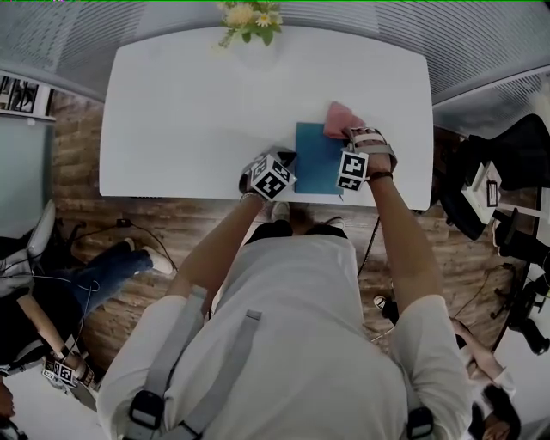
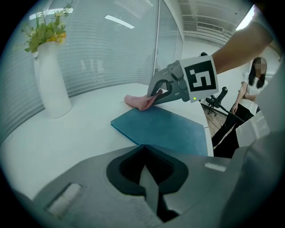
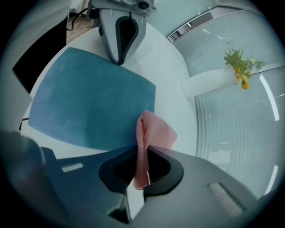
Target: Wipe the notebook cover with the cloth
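A teal notebook [image 1: 318,159] [image 2: 164,129] [image 3: 89,107] lies flat near the front edge of the white table [image 1: 172,112]. My right gripper [image 1: 346,133] [image 2: 153,95] [image 3: 142,169] is shut on a pink cloth [image 1: 341,119] [image 2: 138,101] [image 3: 153,131]. The cloth hangs from the jaws and touches the table at the notebook's far right corner. My left gripper [image 1: 288,161] [image 2: 144,153] [image 3: 118,58] is shut with nothing seen between its jaws. Its tip sits at the notebook's left edge.
A white vase with yellow flowers [image 1: 249,21] [image 2: 51,80] [image 3: 209,82] stands at the table's far edge. The table's front edge runs just below the notebook. A person [image 1: 51,292] sits on the floor at the left, and a black office chair [image 1: 507,172] stands right.
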A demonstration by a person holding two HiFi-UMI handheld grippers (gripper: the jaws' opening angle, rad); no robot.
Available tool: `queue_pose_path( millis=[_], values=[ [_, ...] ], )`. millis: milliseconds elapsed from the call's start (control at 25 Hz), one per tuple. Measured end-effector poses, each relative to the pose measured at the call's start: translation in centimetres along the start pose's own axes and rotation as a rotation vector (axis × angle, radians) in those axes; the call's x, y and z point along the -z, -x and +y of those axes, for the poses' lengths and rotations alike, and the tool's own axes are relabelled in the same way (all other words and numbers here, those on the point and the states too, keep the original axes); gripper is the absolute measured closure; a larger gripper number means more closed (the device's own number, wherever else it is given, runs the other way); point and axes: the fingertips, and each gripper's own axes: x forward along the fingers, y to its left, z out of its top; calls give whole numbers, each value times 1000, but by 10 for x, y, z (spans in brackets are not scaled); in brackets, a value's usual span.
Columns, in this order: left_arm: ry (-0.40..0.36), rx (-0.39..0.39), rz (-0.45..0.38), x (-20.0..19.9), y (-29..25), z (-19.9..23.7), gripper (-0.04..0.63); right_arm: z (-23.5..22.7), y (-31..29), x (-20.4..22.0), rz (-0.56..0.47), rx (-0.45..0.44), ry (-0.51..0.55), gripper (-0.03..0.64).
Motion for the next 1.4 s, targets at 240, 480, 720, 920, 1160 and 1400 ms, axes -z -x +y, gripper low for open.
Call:
queue_pose_path(
  millis=[240, 480, 720, 920, 1160, 1400],
  values=[
    [-3, 0, 0, -1, 1, 0, 594, 8, 0, -1, -8, -5, -30, 600],
    [0, 2, 3, 1, 0, 1, 594, 18, 5, -5, -17, -29, -35, 601],
    [-1, -1, 4, 0, 1, 0, 594, 31, 18, -9, -33, -47, -37, 603],
    [-1, -1, 4, 0, 1, -1, 594, 44, 28, -11, -47, -70, -45, 603],
    [-1, -2, 2, 0, 0, 1, 594, 63, 43, -17, -60, -91, -35, 603],
    [-5, -3, 2, 0, 0, 0, 594, 84, 61, -23, -76, -118, -42, 603]
  ],
)
